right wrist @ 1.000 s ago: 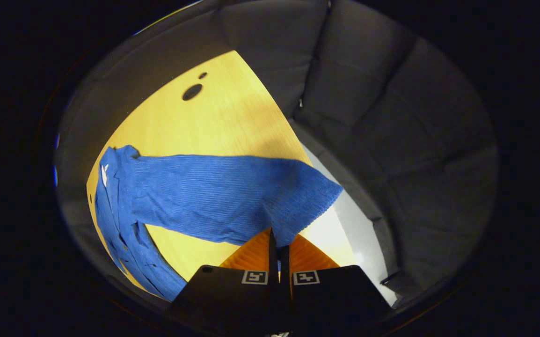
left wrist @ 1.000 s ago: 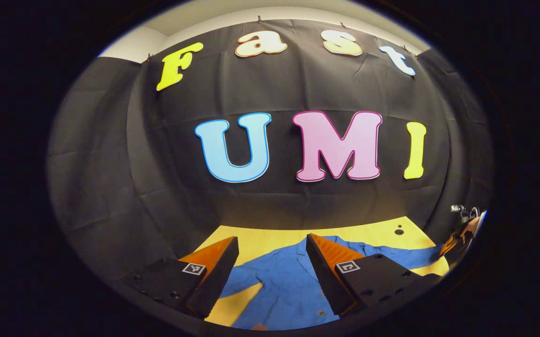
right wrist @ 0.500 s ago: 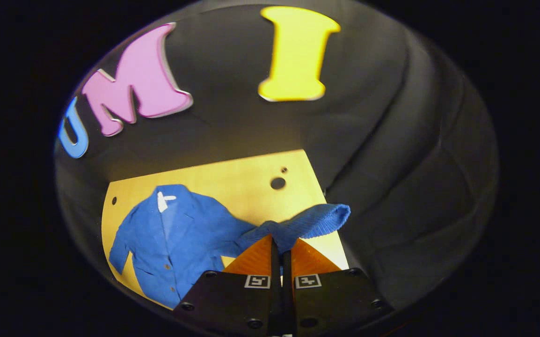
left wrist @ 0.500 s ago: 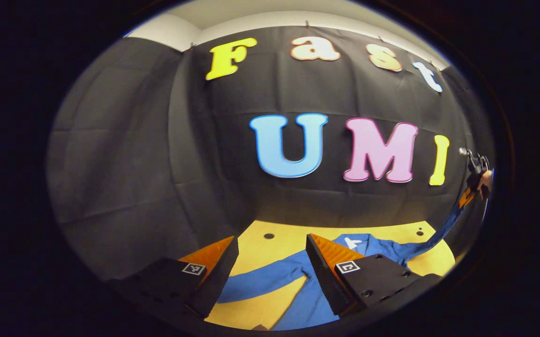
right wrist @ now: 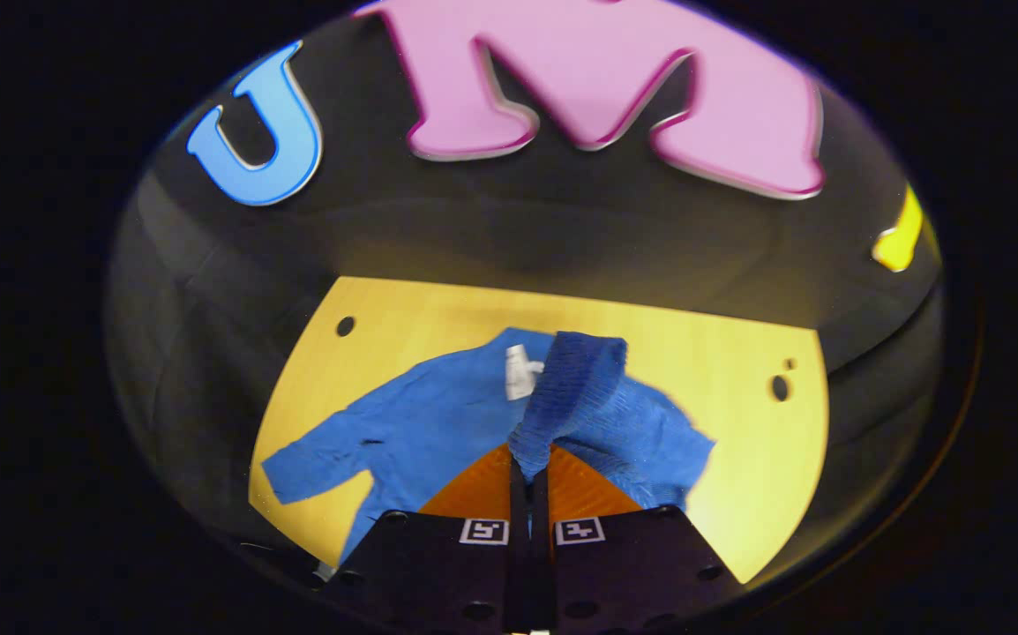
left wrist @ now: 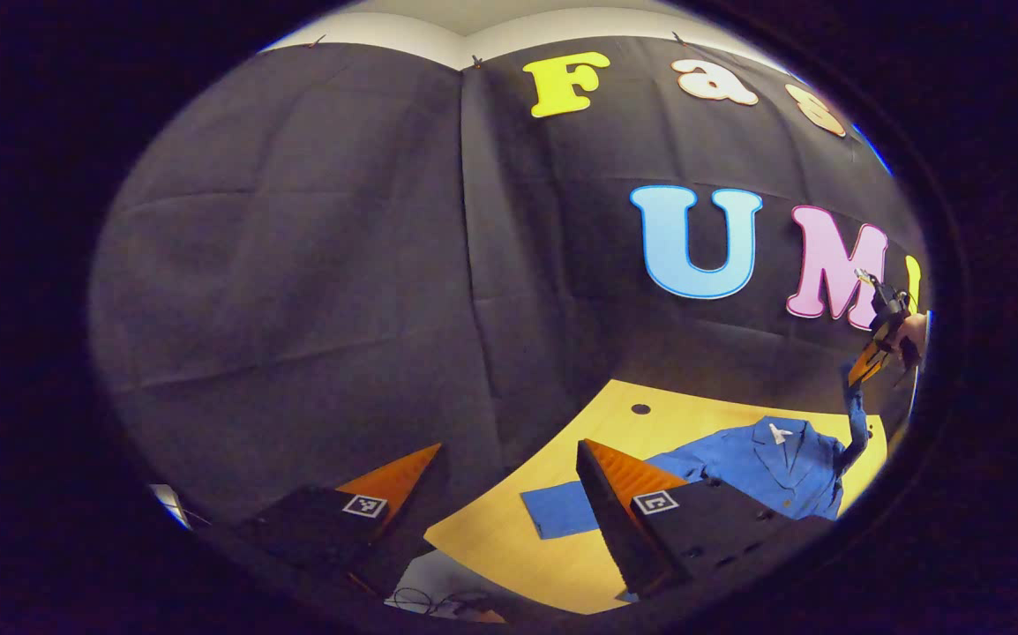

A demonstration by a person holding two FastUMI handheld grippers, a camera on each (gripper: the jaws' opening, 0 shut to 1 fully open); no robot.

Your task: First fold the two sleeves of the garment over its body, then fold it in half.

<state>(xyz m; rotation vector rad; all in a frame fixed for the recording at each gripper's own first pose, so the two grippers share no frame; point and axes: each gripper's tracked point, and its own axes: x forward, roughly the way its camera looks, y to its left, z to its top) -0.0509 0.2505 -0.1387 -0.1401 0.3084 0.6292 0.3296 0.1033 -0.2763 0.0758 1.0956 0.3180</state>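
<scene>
Left gripper view: your left tool [left wrist: 509,494] has swung away to the left, jaws wide apart and holding nothing. The shirt [left wrist: 760,463] now sits far right on the bench [left wrist: 509,547], its other sleeve [left wrist: 562,510] flat.

Right gripper view: your right tool [right wrist: 527,481] is pinched tight on the sleeve cuff [right wrist: 566,397], which has come from off to the side to above the collar, probably mid-fold. The first sleeve fold isn't laid down yet.
</scene>
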